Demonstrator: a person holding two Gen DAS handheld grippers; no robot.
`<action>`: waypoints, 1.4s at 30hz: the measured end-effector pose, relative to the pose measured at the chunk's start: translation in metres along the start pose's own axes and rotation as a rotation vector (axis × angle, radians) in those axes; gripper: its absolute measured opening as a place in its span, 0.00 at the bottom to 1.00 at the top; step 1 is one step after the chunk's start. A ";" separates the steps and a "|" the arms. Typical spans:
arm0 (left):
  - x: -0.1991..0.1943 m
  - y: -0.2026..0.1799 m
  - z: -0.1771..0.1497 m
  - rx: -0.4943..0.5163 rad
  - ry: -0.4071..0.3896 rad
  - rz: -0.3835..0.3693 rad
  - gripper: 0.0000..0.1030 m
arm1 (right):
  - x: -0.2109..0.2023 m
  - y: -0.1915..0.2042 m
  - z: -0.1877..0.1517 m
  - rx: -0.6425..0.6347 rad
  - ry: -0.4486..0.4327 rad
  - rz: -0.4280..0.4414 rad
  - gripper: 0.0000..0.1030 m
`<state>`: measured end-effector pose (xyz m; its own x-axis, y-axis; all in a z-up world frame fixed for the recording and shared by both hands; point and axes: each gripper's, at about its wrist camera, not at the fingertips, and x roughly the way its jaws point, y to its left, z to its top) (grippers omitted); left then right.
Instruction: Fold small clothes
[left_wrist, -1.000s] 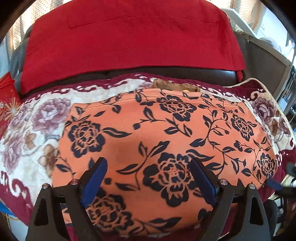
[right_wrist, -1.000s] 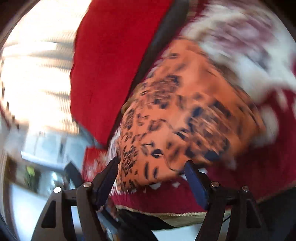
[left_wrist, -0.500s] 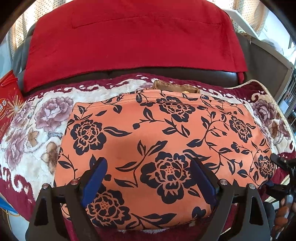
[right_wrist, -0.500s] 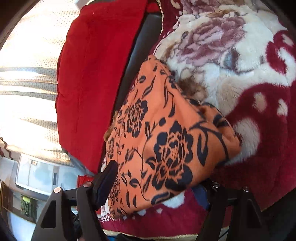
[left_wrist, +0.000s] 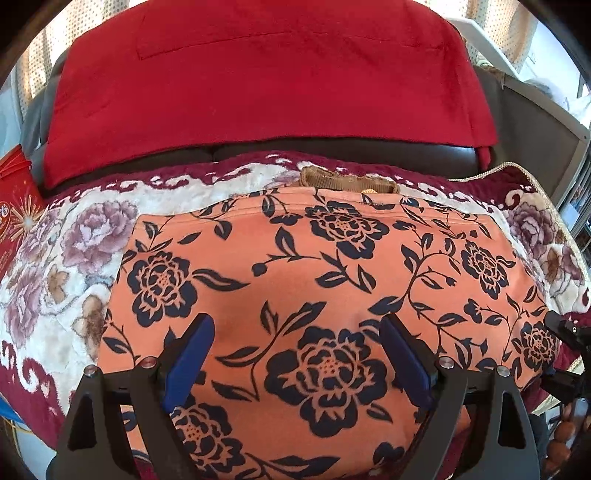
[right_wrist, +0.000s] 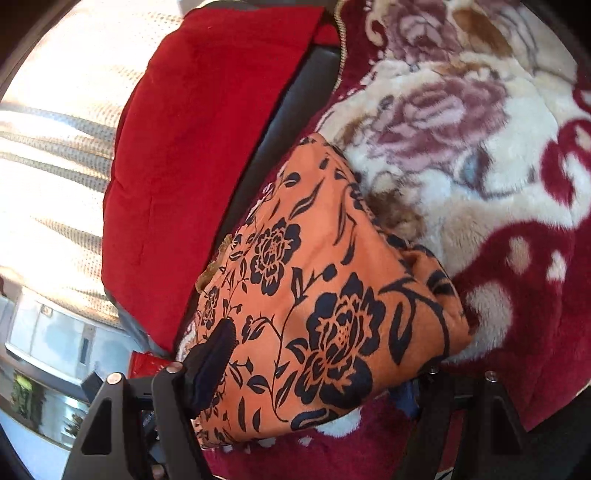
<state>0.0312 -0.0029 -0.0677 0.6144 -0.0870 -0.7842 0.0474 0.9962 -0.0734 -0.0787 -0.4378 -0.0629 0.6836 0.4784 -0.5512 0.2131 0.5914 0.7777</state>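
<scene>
Your folded orange floral garment (left_wrist: 332, 280) lies flat on the plush floral blanket (left_wrist: 66, 258), in front of the red cushion (left_wrist: 258, 88). Your left gripper (left_wrist: 297, 354) hovers over its near half, jaws wide apart, gripping nothing. Your right gripper (right_wrist: 314, 373) straddles the garment's near corner with spread jaws, one finger (right_wrist: 214, 354) above the cloth, the other tucked beneath; whether it pinches, you can't tell.

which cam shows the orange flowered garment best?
Left wrist: the orange flowered garment lies nearly whole and flat on the blanket, far hem and both sides visible. Right wrist shows it obliquely from one end, so only a foreshortened view with a bulky corner.
</scene>
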 end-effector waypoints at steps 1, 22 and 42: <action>0.004 -0.002 0.000 0.006 0.011 0.001 0.89 | 0.002 0.000 -0.001 -0.006 0.002 -0.013 0.75; 0.001 -0.004 -0.008 0.015 0.029 0.003 0.89 | 0.000 0.006 0.009 -0.036 -0.004 -0.064 0.74; 0.007 -0.007 -0.019 0.035 0.062 0.023 0.89 | -0.004 -0.008 0.013 -0.004 -0.005 -0.102 0.74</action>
<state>0.0203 -0.0109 -0.0840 0.5655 -0.0631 -0.8224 0.0621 0.9975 -0.0338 -0.0736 -0.4527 -0.0629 0.6620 0.4122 -0.6260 0.2792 0.6394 0.7164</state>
